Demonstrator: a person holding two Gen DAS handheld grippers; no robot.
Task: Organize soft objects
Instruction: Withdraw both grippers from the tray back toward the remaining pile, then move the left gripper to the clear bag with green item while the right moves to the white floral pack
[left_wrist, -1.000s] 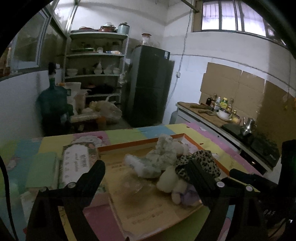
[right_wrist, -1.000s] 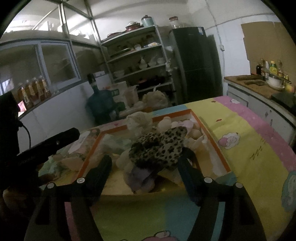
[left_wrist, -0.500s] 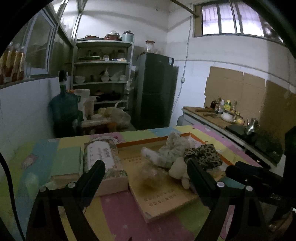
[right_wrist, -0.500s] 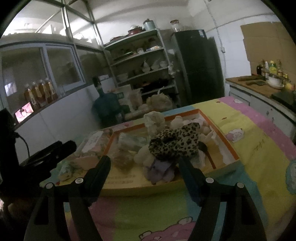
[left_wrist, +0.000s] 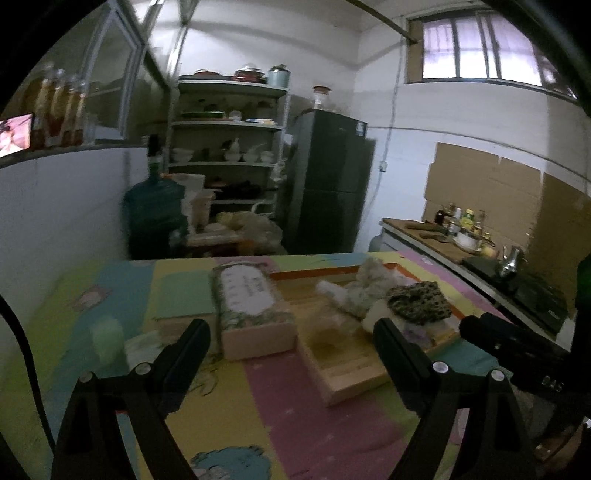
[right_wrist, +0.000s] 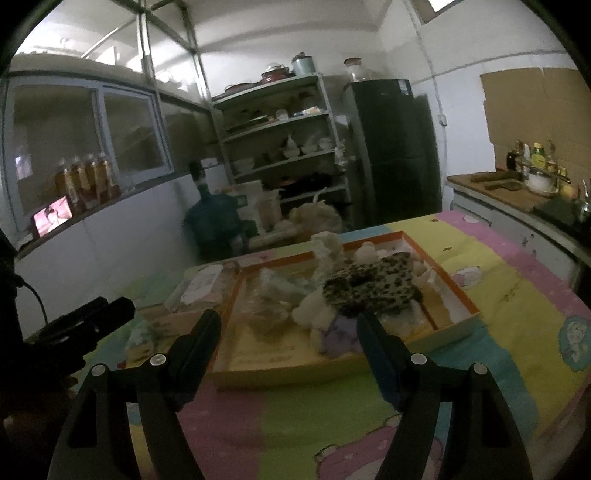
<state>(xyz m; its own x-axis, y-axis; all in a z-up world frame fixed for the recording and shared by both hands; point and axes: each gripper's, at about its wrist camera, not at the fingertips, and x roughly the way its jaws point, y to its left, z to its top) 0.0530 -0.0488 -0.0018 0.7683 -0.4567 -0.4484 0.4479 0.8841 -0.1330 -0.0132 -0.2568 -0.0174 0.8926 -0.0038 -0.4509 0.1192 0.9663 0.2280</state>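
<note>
A shallow orange-rimmed cardboard box (right_wrist: 456, 291) lies on the table and holds a pile of soft toys: a leopard-print piece (right_wrist: 373, 288), pale plush animals (right_wrist: 327, 251) and a lilac one (right_wrist: 340, 332). The box (left_wrist: 343, 363) and the leopard piece (left_wrist: 419, 302) also show in the left wrist view. My left gripper (left_wrist: 291, 347) is open and empty, held back from the box. My right gripper (right_wrist: 288, 336) is open and empty, just short of the box's near edge. The other gripper's body shows at the edge of each view.
A tissue box (left_wrist: 251, 306) with a floral wrap lies left of the cardboard box, beside a green pad (left_wrist: 184, 295). The table has a colourful cartoon cloth (right_wrist: 295, 417). A counter with bottles and a kettle (left_wrist: 513, 258) stands at the right. Shelves, a fridge and a water jug stand behind.
Both grippers have drawn back from the box and the soft toys, which now look smaller and farther. The toys stay in the box. Both jaws stay open.
</note>
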